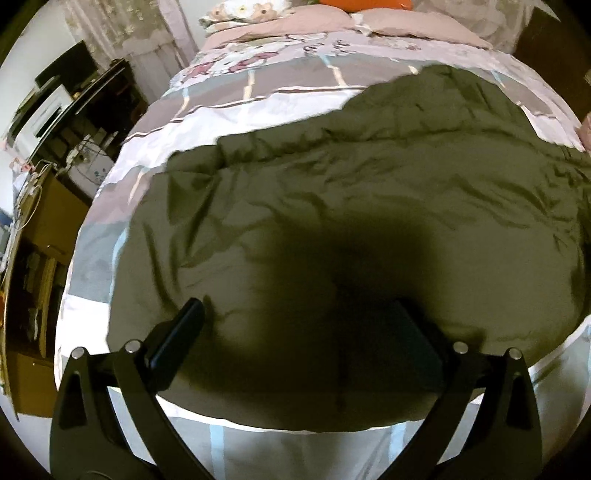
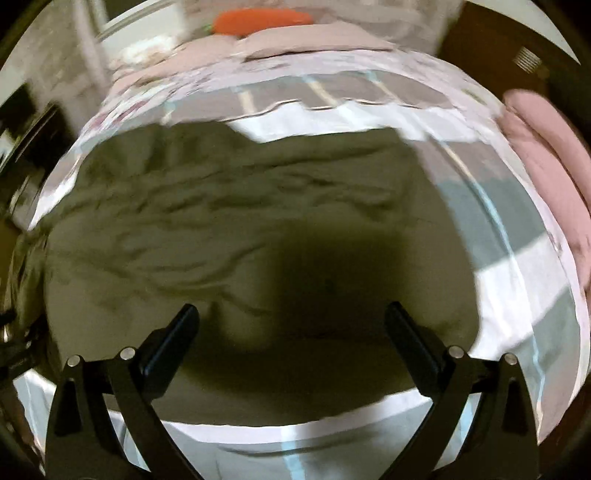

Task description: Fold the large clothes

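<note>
A large olive-green garment (image 1: 351,206) lies spread and wrinkled on the bed, its near hem close to the bed's front edge. My left gripper (image 1: 297,306) hangs over the garment's near part, jaws wide open, nothing between them. In the right wrist view the same green garment (image 2: 229,229) fills the middle, blurred by motion. My right gripper (image 2: 293,308) stands open above its near right part, with no cloth held. Each gripper casts a dark shadow on the fabric below it.
The bed sheet (image 1: 236,110) is patterned in white, grey and light blue. Pillows (image 1: 295,22) and an orange cushion (image 2: 262,20) lie at the bed's far end. A pink folded cloth (image 2: 546,155) sits at the right edge. Dark shelves and a desk (image 1: 55,155) stand left of the bed.
</note>
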The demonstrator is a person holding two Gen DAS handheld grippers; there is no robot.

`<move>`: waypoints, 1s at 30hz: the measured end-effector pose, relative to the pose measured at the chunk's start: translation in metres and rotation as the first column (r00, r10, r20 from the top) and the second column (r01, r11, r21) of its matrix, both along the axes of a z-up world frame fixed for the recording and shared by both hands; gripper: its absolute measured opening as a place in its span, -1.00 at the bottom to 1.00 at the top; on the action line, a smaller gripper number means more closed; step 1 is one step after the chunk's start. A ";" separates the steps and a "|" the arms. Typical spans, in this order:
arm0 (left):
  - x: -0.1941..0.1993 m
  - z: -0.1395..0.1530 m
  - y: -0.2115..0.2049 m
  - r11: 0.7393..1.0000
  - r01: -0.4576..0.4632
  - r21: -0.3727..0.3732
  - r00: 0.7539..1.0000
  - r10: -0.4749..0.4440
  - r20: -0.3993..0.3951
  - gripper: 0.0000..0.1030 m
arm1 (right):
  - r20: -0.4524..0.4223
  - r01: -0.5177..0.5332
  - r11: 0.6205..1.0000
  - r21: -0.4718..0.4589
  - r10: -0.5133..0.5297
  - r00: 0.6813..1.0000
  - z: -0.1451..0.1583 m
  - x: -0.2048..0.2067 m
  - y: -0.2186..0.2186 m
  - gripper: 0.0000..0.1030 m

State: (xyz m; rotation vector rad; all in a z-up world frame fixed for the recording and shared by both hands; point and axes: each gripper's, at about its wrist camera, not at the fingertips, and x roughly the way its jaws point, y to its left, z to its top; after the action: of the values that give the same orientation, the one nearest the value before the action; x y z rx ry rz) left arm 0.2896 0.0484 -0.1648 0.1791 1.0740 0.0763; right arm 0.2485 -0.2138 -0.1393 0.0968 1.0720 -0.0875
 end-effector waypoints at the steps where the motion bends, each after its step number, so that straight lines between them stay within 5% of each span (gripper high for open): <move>1: 0.001 -0.003 -0.003 1.000 0.007 0.015 1.000 -0.007 -0.005 0.96 | -0.026 -0.015 1.000 0.001 0.015 1.000 -0.009 0.004 0.005 0.97; 5: 0.006 -0.015 -0.006 1.000 0.014 0.022 0.999 -0.013 -0.032 0.96 | -0.075 -0.009 1.000 -0.004 0.008 0.997 -0.038 0.016 0.011 0.97; 11: 0.003 -0.012 -0.008 0.999 0.016 0.036 0.999 -0.015 -0.028 0.96 | -0.088 -0.009 1.000 -0.002 0.008 0.996 -0.039 0.022 0.009 0.97; 13: -0.004 -0.001 -0.011 0.999 0.018 0.036 1.000 -0.018 -0.023 0.96 | -0.051 0.009 1.000 -0.016 -0.010 0.999 -0.021 0.016 0.009 0.97; 15: -0.016 0.027 -0.015 0.999 0.038 0.014 0.998 -0.039 0.049 0.96 | 0.078 -0.006 1.000 0.012 0.006 0.997 0.016 -0.004 0.014 0.97; 17: -0.036 0.061 -0.021 0.998 0.059 -0.003 0.984 -0.057 0.169 0.96 | 0.273 -0.058 0.998 -0.004 0.057 0.960 0.072 -0.036 0.028 0.97; 19: -0.063 0.097 -0.025 0.997 0.075 -0.023 0.955 -0.066 0.289 0.96 | 0.450 -0.054 0.996 -0.070 0.080 0.889 0.126 -0.076 0.041 0.97; 24: -0.134 0.154 -0.029 0.990 0.097 -0.101 0.867 -0.034 0.497 0.96 | 0.679 0.053 0.989 -0.138 0.056 0.732 0.173 -0.155 0.047 0.97; 30: -0.184 0.179 -0.029 0.988 0.089 -0.123 0.779 0.008 0.626 0.96 | 0.717 0.153 0.985 -0.085 -0.046 0.696 0.174 -0.192 0.018 0.97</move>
State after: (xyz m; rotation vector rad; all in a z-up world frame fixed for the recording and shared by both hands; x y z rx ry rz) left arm 0.1051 0.0190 0.0145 0.0331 0.3983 0.0135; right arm 0.0568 -0.1962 0.0343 0.0542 0.2651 -0.2053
